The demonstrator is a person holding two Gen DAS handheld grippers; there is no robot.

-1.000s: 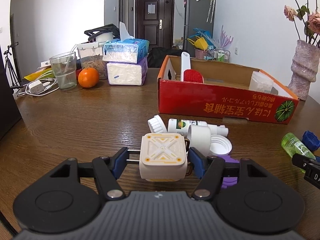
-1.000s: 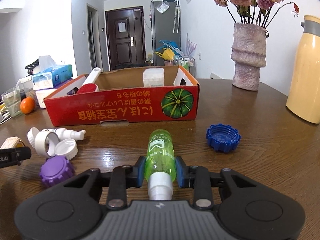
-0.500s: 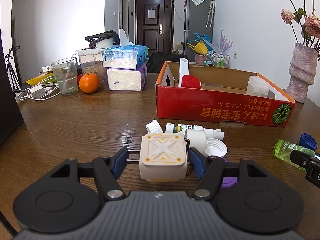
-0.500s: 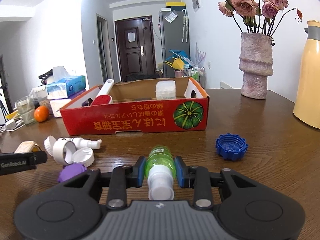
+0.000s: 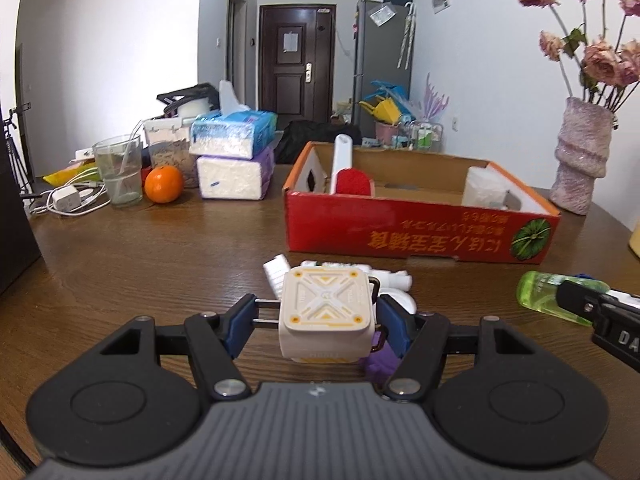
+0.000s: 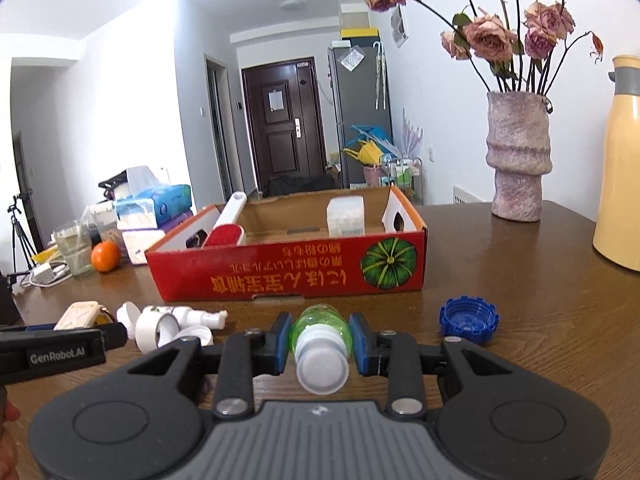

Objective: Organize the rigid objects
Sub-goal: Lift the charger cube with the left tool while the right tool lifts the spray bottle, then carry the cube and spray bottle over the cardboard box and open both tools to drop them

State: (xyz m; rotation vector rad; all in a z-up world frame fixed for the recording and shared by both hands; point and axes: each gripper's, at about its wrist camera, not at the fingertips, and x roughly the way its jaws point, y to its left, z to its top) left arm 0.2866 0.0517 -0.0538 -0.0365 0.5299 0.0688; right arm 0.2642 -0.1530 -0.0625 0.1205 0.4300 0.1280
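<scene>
Red box at twelve o'clock: keep the left gripper clamping the charger and the right gripper clamping the green bottle level.

The table is glossy brown wood with visible grain. The box is matt printed cardboard, raw brown inside. The bottle is clear green plastic with a smooth white cap. The cube is matt cream plastic with ridged relief. The vase looks rough and grainy. The blue lid is ribbed plastic.
</scene>
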